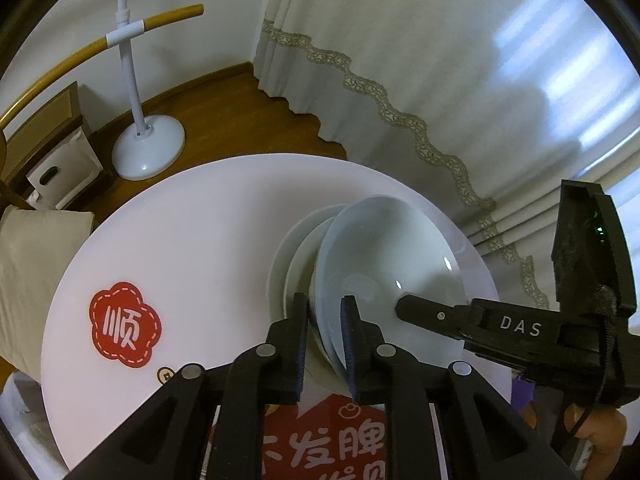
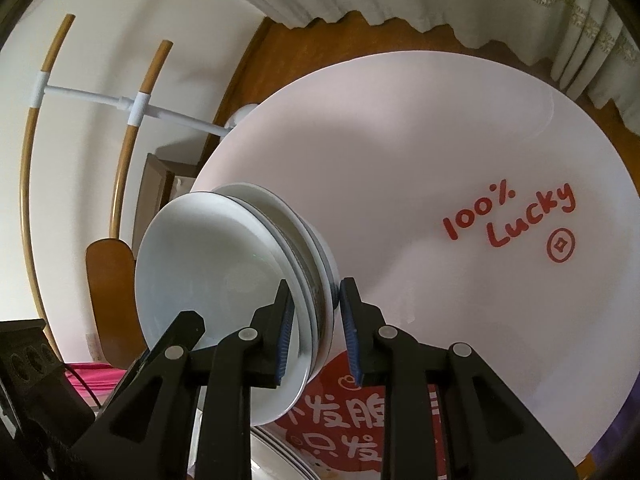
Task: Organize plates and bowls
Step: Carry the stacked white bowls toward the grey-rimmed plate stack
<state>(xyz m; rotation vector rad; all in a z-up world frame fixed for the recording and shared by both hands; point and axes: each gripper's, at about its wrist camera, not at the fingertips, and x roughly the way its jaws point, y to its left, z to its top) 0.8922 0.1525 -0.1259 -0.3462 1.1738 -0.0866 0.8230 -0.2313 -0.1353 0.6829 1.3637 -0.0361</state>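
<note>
We see bare round table (image 2: 460, 152) across the right of the right wrist frame. The stacked bowls (image 1: 384, 264) and right gripper (image 1: 404, 304) crowd lower centre of the left wrist frame.

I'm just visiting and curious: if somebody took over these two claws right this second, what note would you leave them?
Left claw: straddles the top bowl at its near rim; unclear whether it pinches.
Right claw: looks clamped across the stack rims, one finger inside the bowl.
Things: white dishes nested together over the round table.
Done: pieces stacked.
Left: probably settle the stack, release; another plate rim shows below.
</note>
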